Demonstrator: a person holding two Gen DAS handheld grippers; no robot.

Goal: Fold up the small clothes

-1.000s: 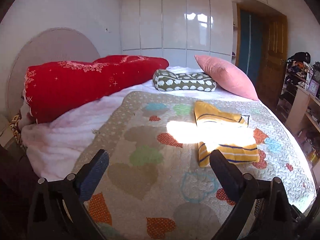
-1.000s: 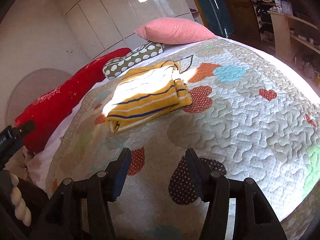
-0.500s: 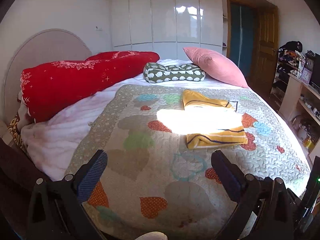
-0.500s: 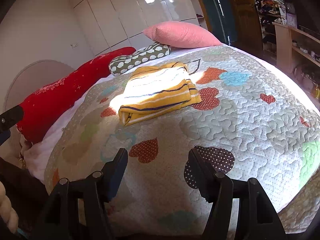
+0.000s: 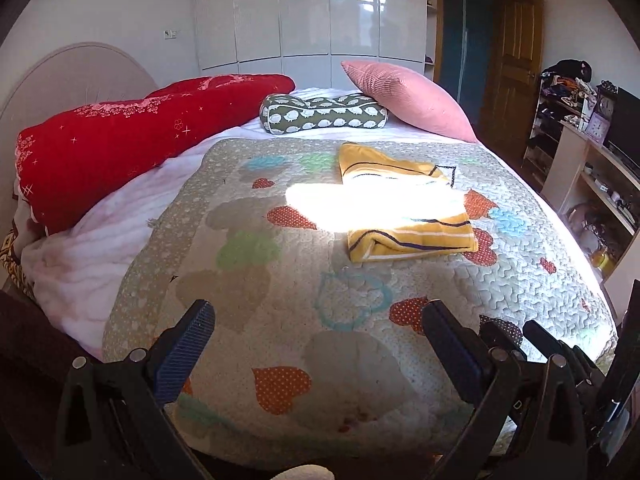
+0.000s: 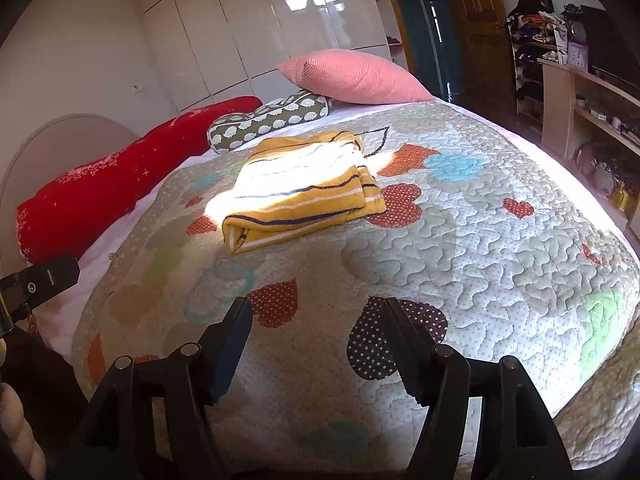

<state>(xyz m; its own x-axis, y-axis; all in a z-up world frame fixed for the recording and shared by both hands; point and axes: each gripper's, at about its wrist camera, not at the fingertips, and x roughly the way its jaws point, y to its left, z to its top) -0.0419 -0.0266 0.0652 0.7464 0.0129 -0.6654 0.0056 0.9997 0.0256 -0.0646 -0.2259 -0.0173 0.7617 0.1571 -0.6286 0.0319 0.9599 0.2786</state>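
Note:
A folded yellow striped garment (image 5: 404, 216) lies on the heart-patterned quilt (image 5: 280, 280), partly in a bright patch of sunlight; it also shows in the right wrist view (image 6: 300, 196). My left gripper (image 5: 318, 320) is open and empty, above the near edge of the bed, well short of the garment. My right gripper (image 6: 316, 316) is open and empty too, also at the near edge. The right gripper's fingers (image 5: 536, 336) show at the lower right of the left wrist view.
A red bolster (image 5: 120, 140), a green patterned cushion (image 5: 320, 118) and a pink pillow (image 5: 404, 96) lie at the head of the bed. Wooden shelves with clutter (image 5: 592, 160) stand on the right. White wardrobe doors (image 5: 312, 12) and a wooden door (image 5: 512, 60) are behind.
Both grippers have drawn back from the garment toward the near edge of the bed, so more of the quilt shows. The garment has stayed folded in place.

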